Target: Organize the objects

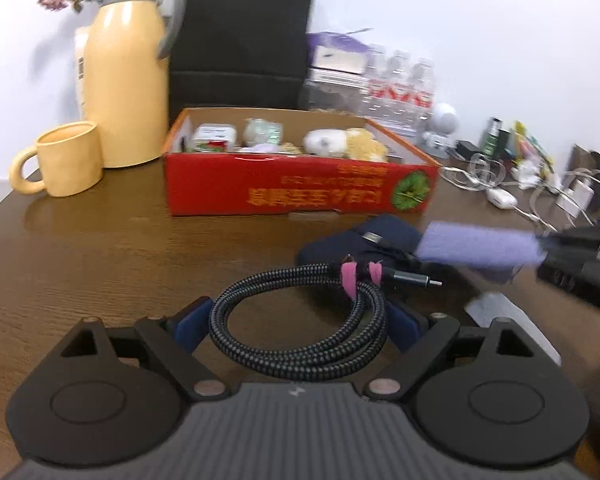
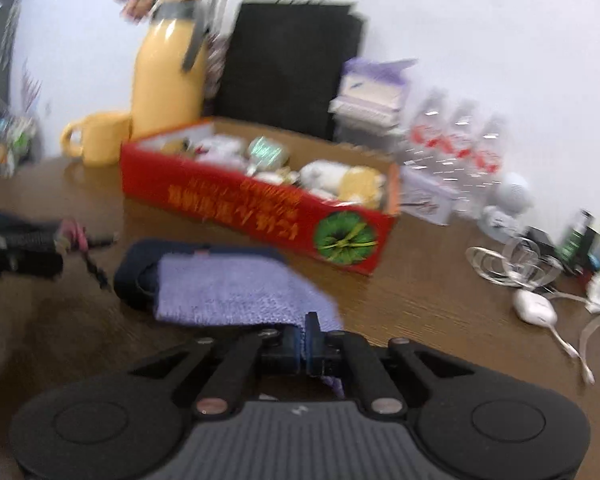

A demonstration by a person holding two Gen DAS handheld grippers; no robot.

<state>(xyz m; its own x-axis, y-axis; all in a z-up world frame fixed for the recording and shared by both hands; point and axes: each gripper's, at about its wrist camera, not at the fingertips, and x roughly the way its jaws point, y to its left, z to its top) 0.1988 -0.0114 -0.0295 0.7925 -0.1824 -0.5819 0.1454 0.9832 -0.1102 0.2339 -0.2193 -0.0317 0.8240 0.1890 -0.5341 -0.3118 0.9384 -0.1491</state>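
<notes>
My left gripper is shut on a coiled black braided cable with pink ties, held above the brown table. My right gripper is shut on a purple cloth and holds it over a dark navy pouch. The cloth and pouch also show in the left wrist view, right of the cable. A red cardboard box with several small items stands behind them; it also shows in the right wrist view.
A yellow jug and yellow mug stand left of the box. A black paper bag stands behind it. Water bottles, a white figure, white cables and chargers lie at the right.
</notes>
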